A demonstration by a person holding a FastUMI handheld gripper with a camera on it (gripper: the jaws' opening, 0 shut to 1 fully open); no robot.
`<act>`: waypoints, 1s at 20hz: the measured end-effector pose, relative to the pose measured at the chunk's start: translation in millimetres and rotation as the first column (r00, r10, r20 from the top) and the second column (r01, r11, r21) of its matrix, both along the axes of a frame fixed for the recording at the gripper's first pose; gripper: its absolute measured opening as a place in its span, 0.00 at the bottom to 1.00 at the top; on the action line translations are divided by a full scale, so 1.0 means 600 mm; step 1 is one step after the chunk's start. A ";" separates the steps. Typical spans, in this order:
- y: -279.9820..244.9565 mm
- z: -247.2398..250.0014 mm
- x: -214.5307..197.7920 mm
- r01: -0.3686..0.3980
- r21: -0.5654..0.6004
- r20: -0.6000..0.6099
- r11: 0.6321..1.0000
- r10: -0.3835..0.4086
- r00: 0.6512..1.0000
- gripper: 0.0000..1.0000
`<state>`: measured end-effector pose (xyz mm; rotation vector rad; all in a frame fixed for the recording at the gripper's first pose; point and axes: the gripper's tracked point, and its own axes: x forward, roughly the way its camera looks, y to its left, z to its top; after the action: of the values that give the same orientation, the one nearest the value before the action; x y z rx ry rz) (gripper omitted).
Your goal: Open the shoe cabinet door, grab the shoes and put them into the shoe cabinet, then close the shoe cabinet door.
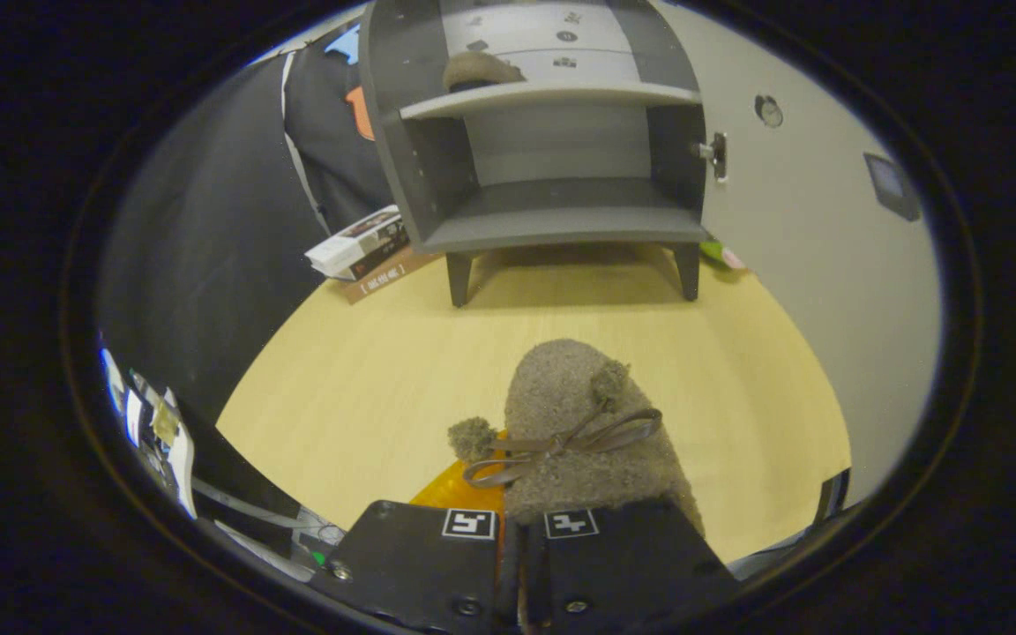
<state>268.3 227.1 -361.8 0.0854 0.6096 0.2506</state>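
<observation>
Just ahead of the gripper [521,529], a fuzzy grey-brown slipper with a ribbon bow and pompoms [578,423] juts forward, its heel end caught between the two fingers, which are drawn close together and appear to be clamped on it. Its long axis runs straight away from the gripper, toe aimed at the open grey shoe cabinet [552,132] well beyond, across the pale wooden worktop [367,370]. A matching slipper [477,69] already sits on the cabinet's upper shelf. The gripper is held level, facing the lower shelf squarely.
</observation>
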 end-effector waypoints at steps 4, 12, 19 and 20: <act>0.019 0.162 -0.027 0.031 0.050 0.139 0.998 -0.037 0.990 0.07; 0.033 0.454 0.054 0.037 0.053 0.407 0.998 -0.055 0.912 0.07; 0.015 0.617 0.229 0.059 0.076 0.522 0.995 -0.090 0.848 0.08; 0.014 0.628 0.263 0.062 0.084 0.526 0.995 -0.097 0.845 0.07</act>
<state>426.3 235.6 14.8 0.0981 0.0426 0.2009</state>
